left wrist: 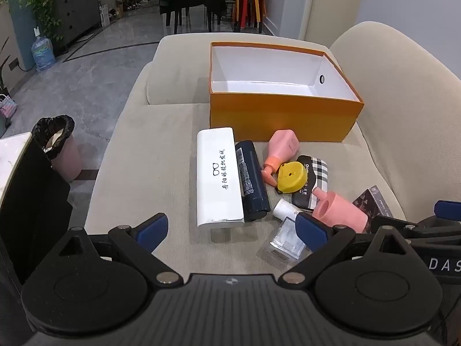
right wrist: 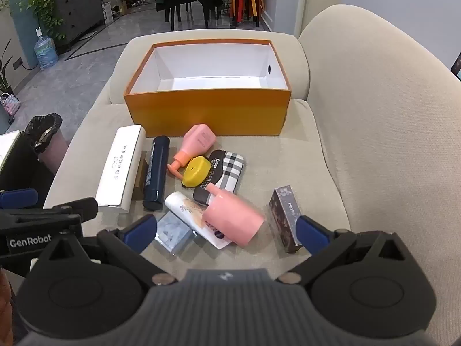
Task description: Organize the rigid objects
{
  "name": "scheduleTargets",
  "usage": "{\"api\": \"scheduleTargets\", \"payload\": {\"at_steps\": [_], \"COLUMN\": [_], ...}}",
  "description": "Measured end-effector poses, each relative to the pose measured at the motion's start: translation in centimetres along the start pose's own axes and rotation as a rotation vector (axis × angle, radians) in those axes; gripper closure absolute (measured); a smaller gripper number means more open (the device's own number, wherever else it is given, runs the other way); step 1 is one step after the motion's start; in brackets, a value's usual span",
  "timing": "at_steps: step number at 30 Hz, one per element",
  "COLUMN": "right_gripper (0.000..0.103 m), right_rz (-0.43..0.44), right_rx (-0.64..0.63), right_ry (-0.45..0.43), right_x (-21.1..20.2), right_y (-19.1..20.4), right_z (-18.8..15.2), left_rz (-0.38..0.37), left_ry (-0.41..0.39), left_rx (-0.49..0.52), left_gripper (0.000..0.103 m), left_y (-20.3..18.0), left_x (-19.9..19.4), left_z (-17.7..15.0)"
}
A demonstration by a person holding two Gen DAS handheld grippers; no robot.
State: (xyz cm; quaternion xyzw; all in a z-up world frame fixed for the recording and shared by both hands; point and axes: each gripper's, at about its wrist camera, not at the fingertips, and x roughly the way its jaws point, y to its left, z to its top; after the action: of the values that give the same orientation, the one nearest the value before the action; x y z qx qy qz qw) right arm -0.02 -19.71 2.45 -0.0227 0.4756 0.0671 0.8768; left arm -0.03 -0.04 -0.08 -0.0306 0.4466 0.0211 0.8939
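An open orange box (left wrist: 276, 115) (right wrist: 207, 109) with a white, empty inside stands on the beige sofa seat. In front of it lie a white glasses case (left wrist: 217, 176) (right wrist: 119, 167), a dark blue tube (left wrist: 252, 180) (right wrist: 155, 173), a pink pump bottle (left wrist: 281, 151) (right wrist: 193, 147), a yellow tape measure (left wrist: 291, 177) (right wrist: 197, 171), a plaid pouch (left wrist: 315, 180) (right wrist: 224, 173), a pink cup (left wrist: 338, 209) (right wrist: 233, 219), a white tube (right wrist: 196, 216), a clear packet (left wrist: 285, 240) (right wrist: 173, 232) and a dark patterned carton (right wrist: 285, 219). My left gripper (left wrist: 232, 229) and right gripper (right wrist: 227, 232) are open and empty, near the pile.
The sofa backrest (right wrist: 389, 129) rises on the right. A bin with a black liner (left wrist: 59, 144) and a dark side table (left wrist: 31, 201) stand to the left on the grey floor. Chairs and stools stand far behind.
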Motion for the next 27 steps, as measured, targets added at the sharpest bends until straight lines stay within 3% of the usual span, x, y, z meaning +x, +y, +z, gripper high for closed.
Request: {"api": "scheduleTargets", "payload": {"at_steps": [27], "right_gripper": [0.002], "right_rz": [-0.002], "right_rx": [-0.002], "right_ry": [-0.002], "right_x": [-0.2], "right_y": [-0.3], "right_z": [-0.1], "left_rz": [-0.004], "left_ry": [0.002], "left_rx": [0.0], "left_gripper": [0.0], "left_y": [-0.5], "left_x": [0.0], "left_z": [0.1]}}
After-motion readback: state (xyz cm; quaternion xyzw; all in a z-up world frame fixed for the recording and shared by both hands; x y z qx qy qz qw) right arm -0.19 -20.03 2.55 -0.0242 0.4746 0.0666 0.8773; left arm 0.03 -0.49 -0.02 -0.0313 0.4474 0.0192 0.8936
